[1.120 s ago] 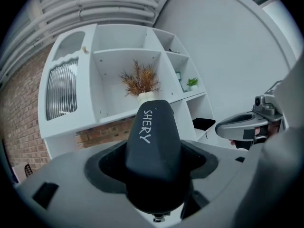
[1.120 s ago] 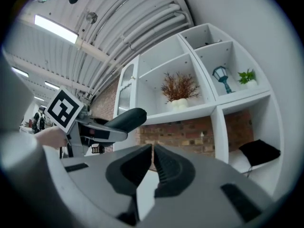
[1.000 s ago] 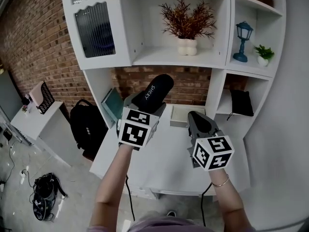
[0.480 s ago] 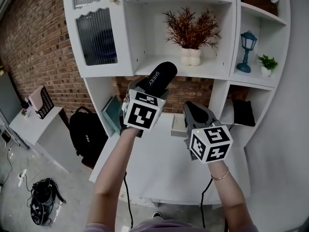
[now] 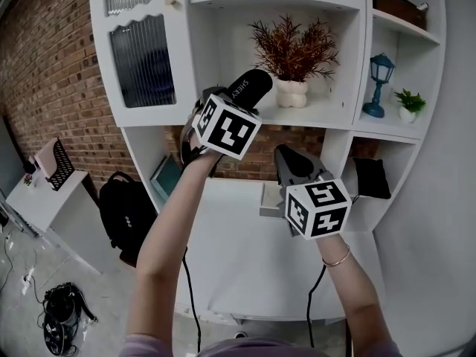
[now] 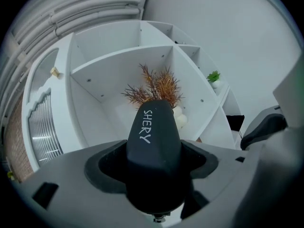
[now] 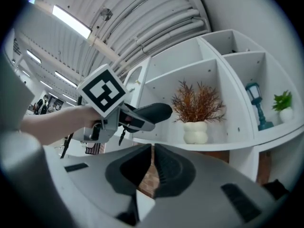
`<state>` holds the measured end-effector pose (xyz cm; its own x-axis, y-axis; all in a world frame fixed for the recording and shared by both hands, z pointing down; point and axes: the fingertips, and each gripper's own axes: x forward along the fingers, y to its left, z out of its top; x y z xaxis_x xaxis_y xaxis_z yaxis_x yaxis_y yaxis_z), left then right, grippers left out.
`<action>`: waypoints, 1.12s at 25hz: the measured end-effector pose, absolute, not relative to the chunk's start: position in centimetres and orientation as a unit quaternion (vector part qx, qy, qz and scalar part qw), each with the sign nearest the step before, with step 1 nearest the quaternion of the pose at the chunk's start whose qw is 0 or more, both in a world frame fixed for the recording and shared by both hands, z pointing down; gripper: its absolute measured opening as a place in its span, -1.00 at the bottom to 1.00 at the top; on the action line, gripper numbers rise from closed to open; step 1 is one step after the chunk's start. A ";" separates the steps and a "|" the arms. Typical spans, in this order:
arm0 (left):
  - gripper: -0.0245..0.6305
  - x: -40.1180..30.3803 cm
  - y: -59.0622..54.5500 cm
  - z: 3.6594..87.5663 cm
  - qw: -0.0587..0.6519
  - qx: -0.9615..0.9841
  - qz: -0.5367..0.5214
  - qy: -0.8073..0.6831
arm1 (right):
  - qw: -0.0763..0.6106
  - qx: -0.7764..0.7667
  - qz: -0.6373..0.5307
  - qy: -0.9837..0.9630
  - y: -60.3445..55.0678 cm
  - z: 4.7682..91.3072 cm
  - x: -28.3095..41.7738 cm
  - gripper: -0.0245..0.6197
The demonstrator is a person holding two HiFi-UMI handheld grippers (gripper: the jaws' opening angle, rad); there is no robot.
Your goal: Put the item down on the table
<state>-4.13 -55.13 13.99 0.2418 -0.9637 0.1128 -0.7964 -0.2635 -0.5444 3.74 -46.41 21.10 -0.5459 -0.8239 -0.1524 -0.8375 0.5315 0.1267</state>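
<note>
- Two grippers up — the left gripper (image 5: 223, 104) pinches the black SHERY slipper (image 6: 153, 141), high in front of the dried plant (image 5: 294, 44), well above the white table (image 5: 238, 255).
- Right gripper (image 7: 152, 148) — jaws pressed together, nothing between them.

Left hand-held gripper (image 5: 232, 103) is way higher now. It's gone from low over the counter (image 5: 238, 233) to level with the white vase (image 5: 291, 92), just left of it, and the black slipper (image 5: 251, 88) rides up clamped in it. Right hand-held gripper (image 5: 288, 161) creeps up too, closer under the vase.
</note>
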 end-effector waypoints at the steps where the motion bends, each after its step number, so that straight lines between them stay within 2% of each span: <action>1: 0.12 -4.1 -55.6 13.9 0.192 -0.763 -0.224 0.576 | 0.037 -0.476 0.093 0.874 -46.6 21.0 3.7 -0.90; 21: 0.12 -4.5 -63.0 15.7 0.143 -0.749 -0.328 0.558 | 0.028 -0.489 0.097 0.866 -48.8 21.3 4.7 -0.90; 28: 0.12 -4.2 -63.9 17.1 0.094 -0.771 -0.343 0.529 | 0.028 -0.487 0.094 0.868 -49.0 21.6 4.7 -0.90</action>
